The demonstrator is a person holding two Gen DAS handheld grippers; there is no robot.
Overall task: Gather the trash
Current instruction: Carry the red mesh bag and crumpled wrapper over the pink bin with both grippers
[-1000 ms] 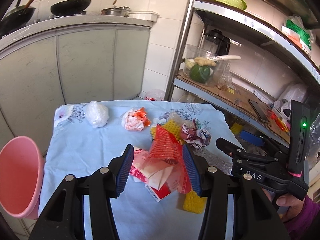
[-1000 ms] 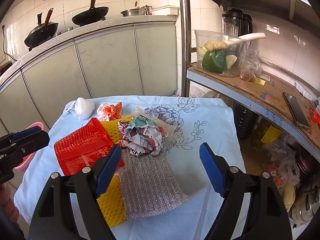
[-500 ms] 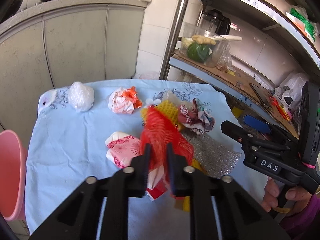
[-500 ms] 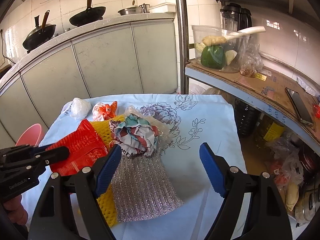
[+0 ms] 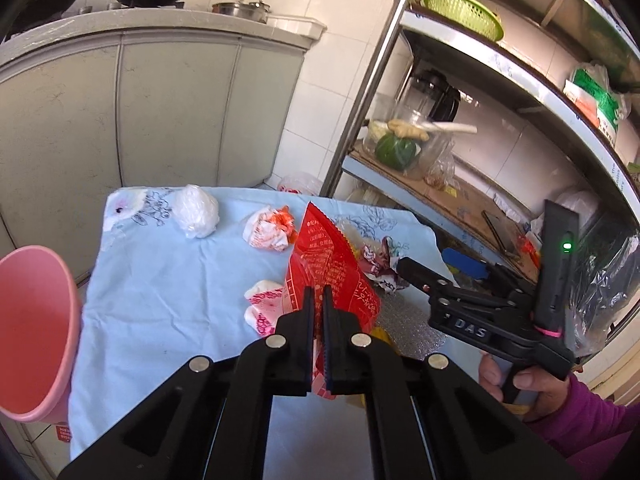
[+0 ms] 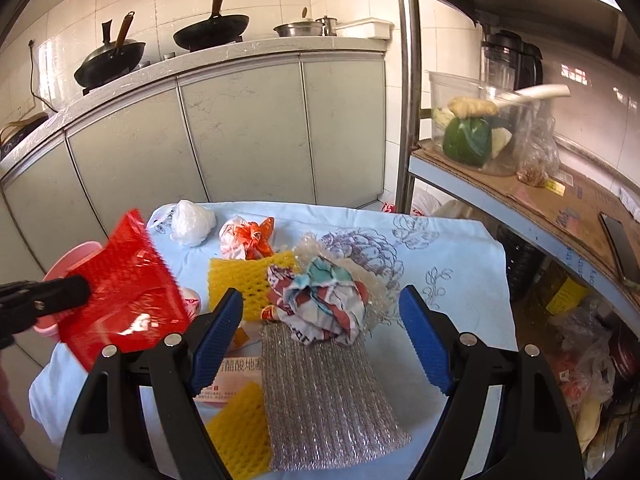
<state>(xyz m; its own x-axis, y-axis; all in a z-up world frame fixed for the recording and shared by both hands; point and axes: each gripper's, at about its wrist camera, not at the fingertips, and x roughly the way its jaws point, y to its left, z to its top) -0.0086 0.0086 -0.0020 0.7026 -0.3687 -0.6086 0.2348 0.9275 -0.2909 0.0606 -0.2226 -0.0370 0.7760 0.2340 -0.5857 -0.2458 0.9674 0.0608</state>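
Note:
My left gripper is shut on a red plastic wrapper, which it holds up off the blue tablecloth. From the right wrist view the same red wrapper hangs at the left, clamped in the left gripper's black tip. My right gripper stands open above a crumpled colourful wrapper, a silver bubble pouch and yellow foam netting. A pink bin stands beside the table's left edge.
More trash lies on the cloth: a white plastic ball, an orange-and-white wrapper, a pink-and-white wrapper. A metal shelf rack with a container of vegetables flanks the right. Cabinets stand behind.
The left gripper closed on the red wrapper and lifted it clear of the pile toward the left. The right gripper stayed open over the crumpled wrapper.

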